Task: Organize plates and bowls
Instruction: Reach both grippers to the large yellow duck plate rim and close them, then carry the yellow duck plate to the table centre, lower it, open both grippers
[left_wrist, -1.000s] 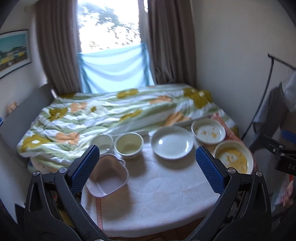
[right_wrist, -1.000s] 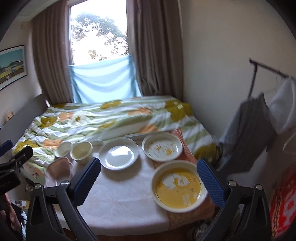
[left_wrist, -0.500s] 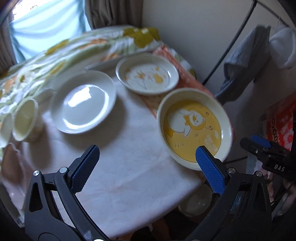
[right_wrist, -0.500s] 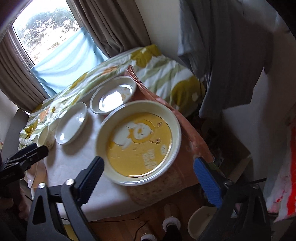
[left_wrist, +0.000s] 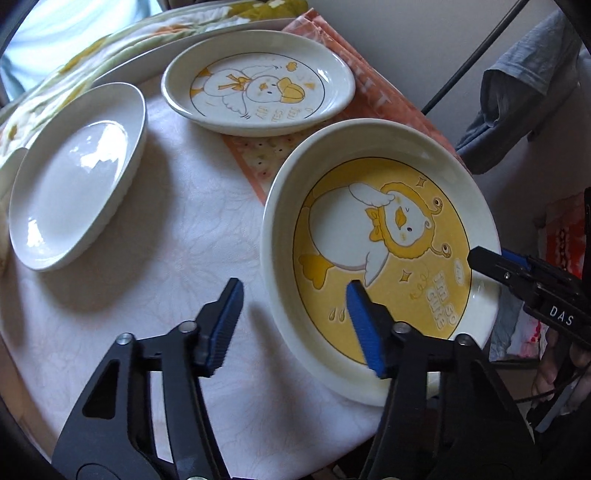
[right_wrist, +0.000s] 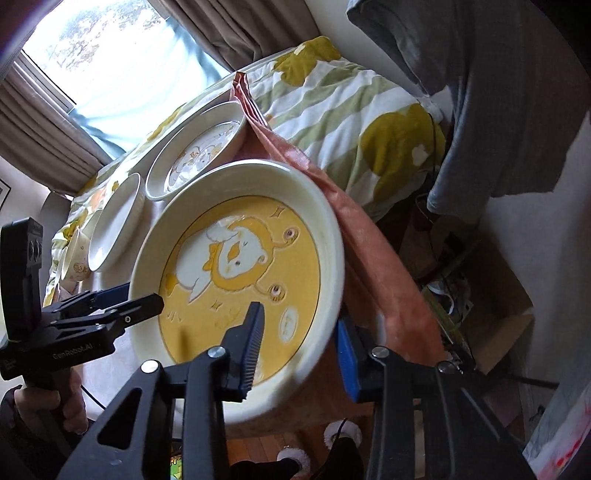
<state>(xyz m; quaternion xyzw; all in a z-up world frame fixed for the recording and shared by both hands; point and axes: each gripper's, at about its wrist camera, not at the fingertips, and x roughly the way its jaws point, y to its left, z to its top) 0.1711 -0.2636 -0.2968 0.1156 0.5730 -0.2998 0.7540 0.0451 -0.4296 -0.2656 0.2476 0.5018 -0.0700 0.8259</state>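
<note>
Yellow plate rim between both closing grippers, left gripper, right gripper

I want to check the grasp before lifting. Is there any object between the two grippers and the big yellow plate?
Nothing visible. The left gripper and right gripper each straddle the rim of the yellow plate on opposite sides, jaws closing, with only the rim between their pads. The white plate sits apart.
</note>
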